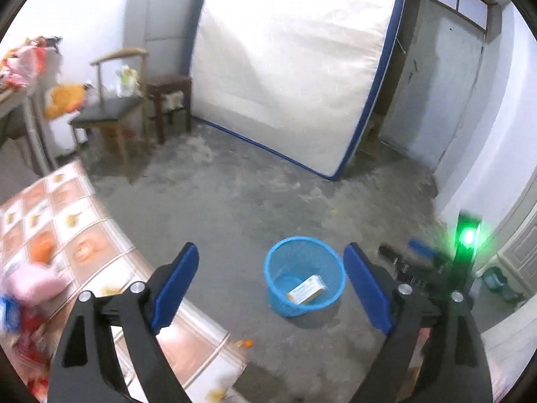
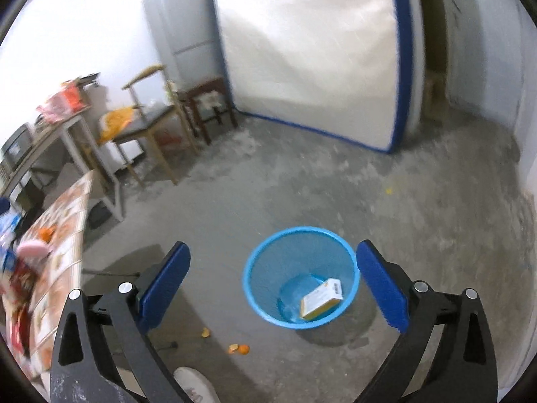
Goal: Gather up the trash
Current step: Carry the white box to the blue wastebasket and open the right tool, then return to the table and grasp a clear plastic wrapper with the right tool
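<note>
Both wrist views look down, sharing the bin point(image 1: 303, 280) (right nearer).

I see a white mattress point(image 1: 288, 63) with blue edging leaning upright against the wall, a wooden chair point(image 1: 110, 110) beside a dark stool point(image 1: 167, 100), and a grey refrigerator point(image 2: 181, 23) behind them.

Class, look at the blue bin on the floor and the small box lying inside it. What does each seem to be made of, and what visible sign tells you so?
Blue bin: probably plastic; its wall is fine see-through mesh with a smooth moulded rim. Small box: likely printed cardboard; flat faces, sharp folded edges, matte white and yellow print.
</note>
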`<state>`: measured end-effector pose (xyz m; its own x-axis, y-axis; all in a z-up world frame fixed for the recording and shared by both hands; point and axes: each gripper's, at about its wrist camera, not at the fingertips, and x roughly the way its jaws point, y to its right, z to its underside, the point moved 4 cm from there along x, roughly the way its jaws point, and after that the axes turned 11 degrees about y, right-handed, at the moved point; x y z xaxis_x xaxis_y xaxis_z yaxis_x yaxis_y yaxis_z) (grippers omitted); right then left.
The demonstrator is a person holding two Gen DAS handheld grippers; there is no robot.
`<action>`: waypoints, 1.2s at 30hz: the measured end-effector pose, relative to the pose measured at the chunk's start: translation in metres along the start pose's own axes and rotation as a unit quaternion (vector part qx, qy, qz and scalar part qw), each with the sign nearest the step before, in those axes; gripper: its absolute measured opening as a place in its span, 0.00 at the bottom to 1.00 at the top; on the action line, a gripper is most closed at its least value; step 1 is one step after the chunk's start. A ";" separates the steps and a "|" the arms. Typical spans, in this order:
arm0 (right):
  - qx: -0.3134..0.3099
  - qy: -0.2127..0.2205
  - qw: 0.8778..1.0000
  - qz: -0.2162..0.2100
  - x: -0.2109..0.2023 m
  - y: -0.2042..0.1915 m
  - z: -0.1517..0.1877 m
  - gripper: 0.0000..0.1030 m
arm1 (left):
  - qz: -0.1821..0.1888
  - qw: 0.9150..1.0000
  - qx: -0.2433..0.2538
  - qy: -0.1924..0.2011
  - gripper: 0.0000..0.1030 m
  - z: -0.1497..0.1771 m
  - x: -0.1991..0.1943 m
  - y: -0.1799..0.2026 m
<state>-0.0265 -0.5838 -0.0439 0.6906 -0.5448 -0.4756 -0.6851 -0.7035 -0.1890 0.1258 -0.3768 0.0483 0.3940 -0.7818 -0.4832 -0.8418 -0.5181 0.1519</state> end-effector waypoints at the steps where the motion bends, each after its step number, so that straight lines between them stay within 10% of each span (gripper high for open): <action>1: -0.017 0.004 1.000 -0.003 -0.008 -0.014 -0.002 0.92 | -0.007 1.000 0.004 0.000 0.87 0.013 -0.018 -0.006; 11: -0.184 0.017 0.982 -0.047 -0.036 -0.182 0.017 0.92 | -0.124 0.987 -0.102 -0.027 0.95 0.128 -0.143 -0.103; 19: -0.211 -0.016 0.943 -0.258 -0.047 -0.304 0.057 0.92 | -0.196 0.944 -0.266 0.008 0.95 0.194 -0.232 -0.186; 26: -0.219 -0.090 0.908 -0.345 -0.047 -0.375 0.086 0.92 | -0.199 0.903 -0.376 0.056 0.95 0.226 -0.262 -0.248; 29: -0.200 -0.107 0.905 -0.359 -0.048 -0.385 0.091 0.92 | -0.192 0.910 -0.358 0.090 0.95 0.217 -0.263 -0.263; 36: -0.136 -0.134 0.898 -0.397 -0.036 -0.410 0.067 0.92 | -0.162 0.955 -0.218 0.122 0.95 0.152 -0.235 -0.276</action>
<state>0.2135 -0.2453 -0.0065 0.8308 0.2820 -0.4798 0.1064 -0.9267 -0.3605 0.2093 0.0028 -0.0111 0.7265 -0.5863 -0.3584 -0.4484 -0.7997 0.3994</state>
